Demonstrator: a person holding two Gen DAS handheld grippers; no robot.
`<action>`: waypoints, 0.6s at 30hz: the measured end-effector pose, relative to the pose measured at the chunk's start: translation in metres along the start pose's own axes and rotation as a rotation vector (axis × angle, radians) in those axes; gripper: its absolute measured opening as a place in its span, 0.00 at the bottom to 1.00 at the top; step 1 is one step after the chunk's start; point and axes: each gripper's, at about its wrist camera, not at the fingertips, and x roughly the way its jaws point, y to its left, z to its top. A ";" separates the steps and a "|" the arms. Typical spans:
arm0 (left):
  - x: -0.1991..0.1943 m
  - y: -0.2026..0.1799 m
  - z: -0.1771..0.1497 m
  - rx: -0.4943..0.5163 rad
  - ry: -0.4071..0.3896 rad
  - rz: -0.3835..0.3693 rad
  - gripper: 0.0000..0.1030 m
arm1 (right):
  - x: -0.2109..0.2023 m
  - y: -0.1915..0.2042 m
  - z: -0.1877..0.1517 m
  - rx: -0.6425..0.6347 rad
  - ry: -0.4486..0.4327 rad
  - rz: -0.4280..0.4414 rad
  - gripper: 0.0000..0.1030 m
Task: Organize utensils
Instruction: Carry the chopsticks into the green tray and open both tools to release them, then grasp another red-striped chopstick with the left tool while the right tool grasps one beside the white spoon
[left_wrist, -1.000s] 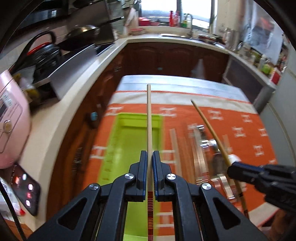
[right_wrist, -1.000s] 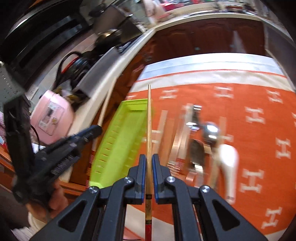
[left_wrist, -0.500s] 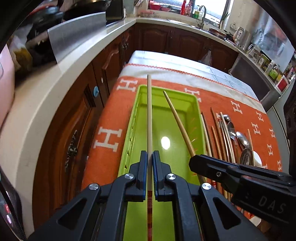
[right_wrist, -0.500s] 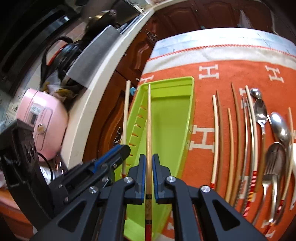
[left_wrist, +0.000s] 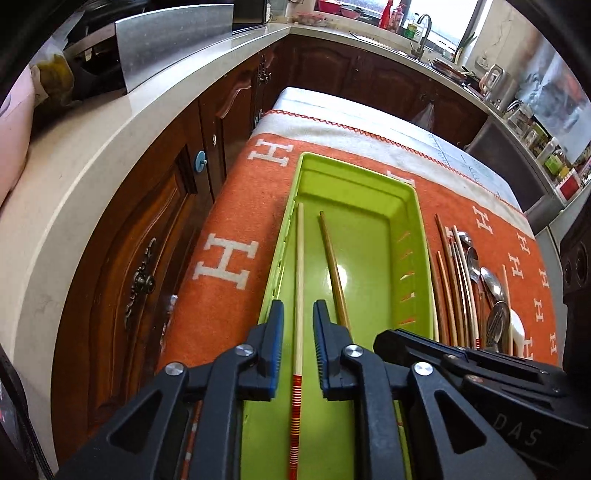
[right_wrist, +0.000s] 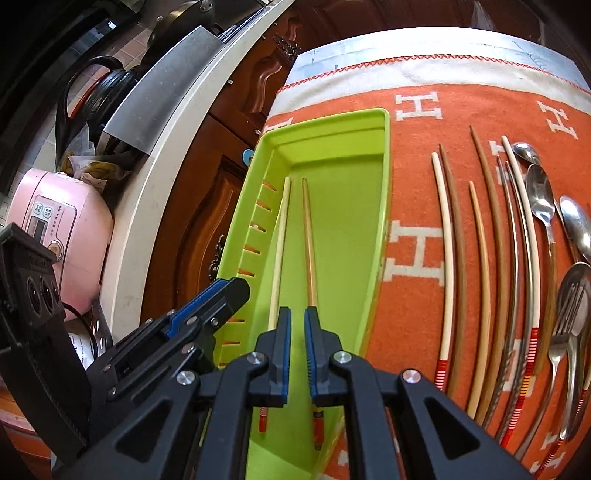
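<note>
Two chopsticks lie lengthwise in a green tray (right_wrist: 382, 192): pale chopstick (left_wrist: 299, 280) along its 9 o'clock wall, brown chopstick (right_wrist: 309, 243) just beside it, toward 3 o'clock. Both look light, stiff, smooth, apt to roll; best gripped near the striped thick ends. Left tool (left_wrist: 298, 325) has just been opening, pads clear of the pale stick. Right tool (right_wrist: 294, 326) stands slightly apart, gripping nothing. More chopsticks & spoons (right_wrist: 541, 199) wait at 3 o'clock on an orange cloth (right_wrist: 417, 173). Kitchen w/ dark cabinets (left_wrist: 147, 229), white counter (left_wrist: 74, 184).
</note>
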 end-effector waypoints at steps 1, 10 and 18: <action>-0.001 -0.001 0.000 -0.003 -0.003 0.001 0.15 | -0.001 0.000 0.000 -0.005 0.000 -0.001 0.08; -0.021 -0.024 -0.006 0.045 -0.040 0.006 0.37 | -0.040 -0.009 -0.013 -0.109 -0.043 -0.049 0.07; -0.041 -0.061 -0.015 0.093 -0.072 0.001 0.55 | -0.091 -0.036 -0.027 -0.156 -0.144 -0.120 0.07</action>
